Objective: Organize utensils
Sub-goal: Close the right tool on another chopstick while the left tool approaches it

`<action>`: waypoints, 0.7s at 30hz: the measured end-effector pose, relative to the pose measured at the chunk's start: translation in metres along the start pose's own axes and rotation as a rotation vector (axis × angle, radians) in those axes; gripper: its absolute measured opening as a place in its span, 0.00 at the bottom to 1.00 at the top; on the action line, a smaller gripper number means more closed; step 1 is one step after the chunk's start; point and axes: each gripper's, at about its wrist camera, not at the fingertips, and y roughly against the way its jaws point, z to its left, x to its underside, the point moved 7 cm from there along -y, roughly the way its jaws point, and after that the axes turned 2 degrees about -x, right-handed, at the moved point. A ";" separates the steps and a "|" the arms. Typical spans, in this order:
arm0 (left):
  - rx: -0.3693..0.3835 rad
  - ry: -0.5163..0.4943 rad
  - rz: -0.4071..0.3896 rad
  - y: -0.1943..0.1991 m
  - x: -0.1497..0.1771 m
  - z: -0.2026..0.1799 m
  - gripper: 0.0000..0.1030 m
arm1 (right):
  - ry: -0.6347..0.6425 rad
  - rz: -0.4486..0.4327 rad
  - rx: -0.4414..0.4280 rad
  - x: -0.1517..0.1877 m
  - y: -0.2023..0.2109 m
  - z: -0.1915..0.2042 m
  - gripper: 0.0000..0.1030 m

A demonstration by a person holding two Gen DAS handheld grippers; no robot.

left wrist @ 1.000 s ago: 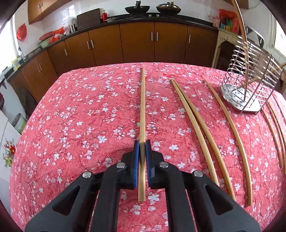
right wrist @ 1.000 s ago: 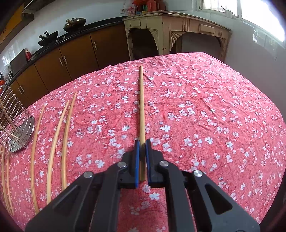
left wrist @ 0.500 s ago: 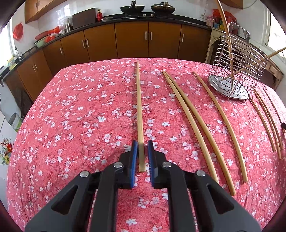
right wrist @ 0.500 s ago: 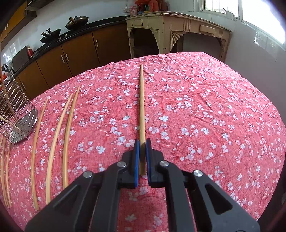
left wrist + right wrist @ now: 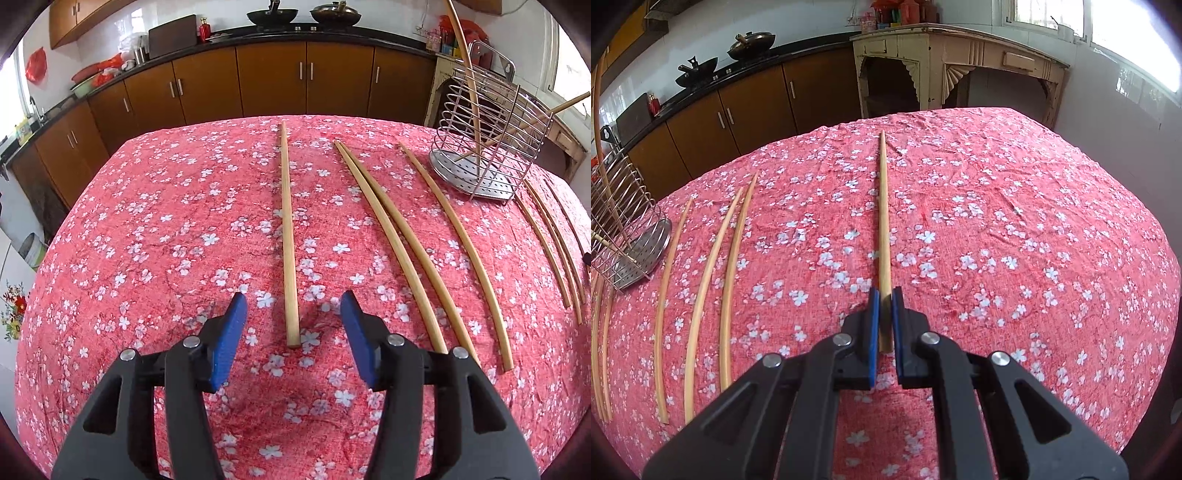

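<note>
Long wooden chopsticks lie on a red floral tablecloth. In the left wrist view my left gripper (image 5: 293, 314) is open, its blue pads either side of the near end of one chopstick (image 5: 287, 229) that lies flat on the cloth. In the right wrist view my right gripper (image 5: 884, 295) is shut on the near end of another chopstick (image 5: 884, 218), which points straight away. A wire utensil holder (image 5: 491, 147) stands at the far right of the left view with two chopsticks leaning in it; it also shows in the right wrist view (image 5: 620, 229).
Several more chopsticks (image 5: 391, 236) lie in rows between my left gripper and the holder, and others (image 5: 550, 240) lie beyond it. They also show in the right wrist view (image 5: 731, 266). Brown kitchen cabinets (image 5: 273, 77) stand beyond the table's far edge.
My left gripper has opened and let go of its chopstick, which now lies on the cloth, and has drawn back. My right gripper stays shut on its chopstick.
</note>
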 end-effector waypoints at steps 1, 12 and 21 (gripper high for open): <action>0.001 -0.001 0.000 0.001 0.001 0.000 0.51 | 0.000 0.000 0.001 0.000 0.000 0.000 0.08; -0.017 0.007 -0.009 0.009 0.009 0.005 0.15 | 0.010 0.002 0.008 0.001 0.001 0.000 0.08; -0.029 -0.055 -0.010 0.018 0.019 -0.009 0.08 | 0.020 0.000 0.018 0.002 0.004 0.002 0.08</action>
